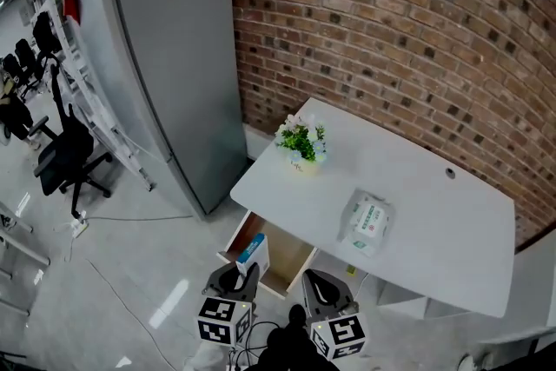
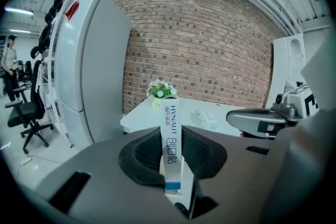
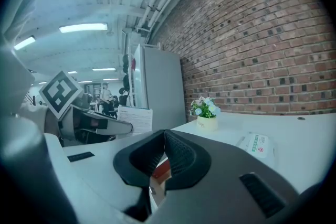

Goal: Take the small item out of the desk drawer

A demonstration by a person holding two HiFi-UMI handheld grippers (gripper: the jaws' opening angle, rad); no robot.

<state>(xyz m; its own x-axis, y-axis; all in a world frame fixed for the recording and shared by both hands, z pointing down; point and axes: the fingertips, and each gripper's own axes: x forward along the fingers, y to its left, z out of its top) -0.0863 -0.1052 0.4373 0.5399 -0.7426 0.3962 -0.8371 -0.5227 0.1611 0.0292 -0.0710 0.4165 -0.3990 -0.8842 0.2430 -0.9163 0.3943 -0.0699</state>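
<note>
Against the brick wall stands a tall grey cabinet, and beside it runs a white desk with its far long edge along the bricks. Only a narrow strip of floor shows between the cabinet's near corner and the desk's left corner. Open floor spreads to the left of the desk, as far as a black office chair near the cabinet's far side.

Under the desk's near edge, close to its left corner, a wooden drawer is pulled out toward the person, and its inside shows bare wood. On the desktop, most of the surface is free. A pack of wipes lies close to the near edge, about midway along. A small pot of flowers sits near the left corner, well apart from the wipes.

Nearest the person, the left gripper has its jaws clamped on a small white box with a blue band, held upright on its narrow side. From the head view the box lies over the drawer's left rim. The right gripper is just beside it at the drawer's front edge, its jaws pressed together with nothing between them.
</note>
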